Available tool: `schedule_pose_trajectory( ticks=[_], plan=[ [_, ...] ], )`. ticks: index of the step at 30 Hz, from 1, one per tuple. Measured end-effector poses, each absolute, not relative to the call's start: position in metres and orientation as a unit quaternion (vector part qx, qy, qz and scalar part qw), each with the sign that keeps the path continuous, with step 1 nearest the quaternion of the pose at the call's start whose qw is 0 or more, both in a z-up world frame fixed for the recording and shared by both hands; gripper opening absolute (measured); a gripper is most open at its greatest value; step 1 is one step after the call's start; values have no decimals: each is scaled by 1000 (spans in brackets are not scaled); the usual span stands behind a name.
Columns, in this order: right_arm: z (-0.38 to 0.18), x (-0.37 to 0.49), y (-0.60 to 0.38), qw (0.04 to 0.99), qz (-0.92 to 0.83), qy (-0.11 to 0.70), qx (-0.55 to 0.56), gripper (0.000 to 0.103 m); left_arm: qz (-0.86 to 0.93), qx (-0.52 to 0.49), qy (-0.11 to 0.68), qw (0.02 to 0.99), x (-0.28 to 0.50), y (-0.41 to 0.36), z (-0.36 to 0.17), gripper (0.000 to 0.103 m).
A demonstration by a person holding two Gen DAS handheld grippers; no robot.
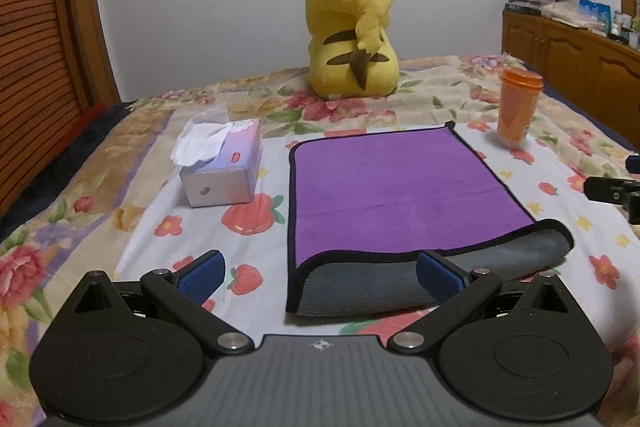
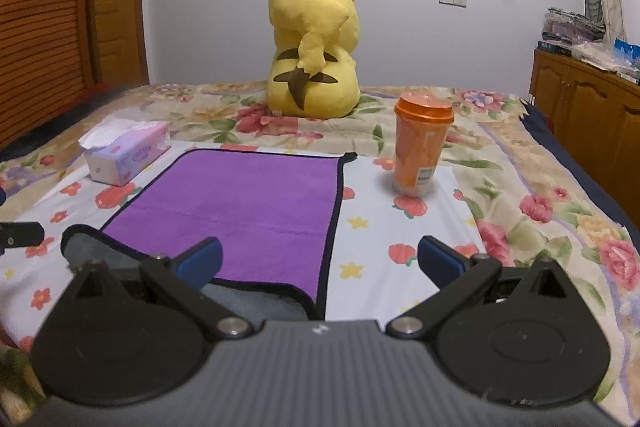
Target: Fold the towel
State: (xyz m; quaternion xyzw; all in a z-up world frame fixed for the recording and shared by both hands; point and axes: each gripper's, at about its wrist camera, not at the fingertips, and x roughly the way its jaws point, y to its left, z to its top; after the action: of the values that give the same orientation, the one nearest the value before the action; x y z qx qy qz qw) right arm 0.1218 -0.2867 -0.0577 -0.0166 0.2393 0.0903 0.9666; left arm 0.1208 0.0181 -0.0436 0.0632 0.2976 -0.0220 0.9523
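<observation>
A purple towel [image 1: 396, 187] with black trim lies on the bed, its near edge curled over so the grey underside [image 1: 360, 287] shows. It also shows in the right wrist view [image 2: 248, 203]. My left gripper [image 1: 320, 277] is open and empty, just above the towel's near left corner. My right gripper [image 2: 320, 259] is open and empty, above the towel's near right corner. Part of the right gripper [image 1: 616, 187] shows at the right edge of the left wrist view.
A tissue box [image 1: 220, 163] stands left of the towel and an orange lidded cup [image 1: 518, 107] stands at its far right. A yellow plush toy [image 1: 348, 27] sits behind. The floral bedspread [image 1: 120, 219] surrounds the towel. A wooden cabinet [image 2: 592, 107] lines the right wall.
</observation>
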Motion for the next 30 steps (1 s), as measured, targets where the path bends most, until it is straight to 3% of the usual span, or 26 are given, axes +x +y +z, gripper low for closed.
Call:
schedule_pose_trajectory(
  ticks=[10,27,29,30],
  plan=[
    [-67,142,-279,957,112,265,-34,103,-24,55,317,946,149,31,-54,103],
    [-96,173,-273,932,134,334,-42,102,-47,37,369,927,186,44,-82,89],
    [-99,175,-273,927,141,344,-41,101,-49,36,377,924,189,45,-86,89],
    [-100,175,-273,925,145,350,-39,94,-50,35,381,923,191,45,-88,89]
  ],
)
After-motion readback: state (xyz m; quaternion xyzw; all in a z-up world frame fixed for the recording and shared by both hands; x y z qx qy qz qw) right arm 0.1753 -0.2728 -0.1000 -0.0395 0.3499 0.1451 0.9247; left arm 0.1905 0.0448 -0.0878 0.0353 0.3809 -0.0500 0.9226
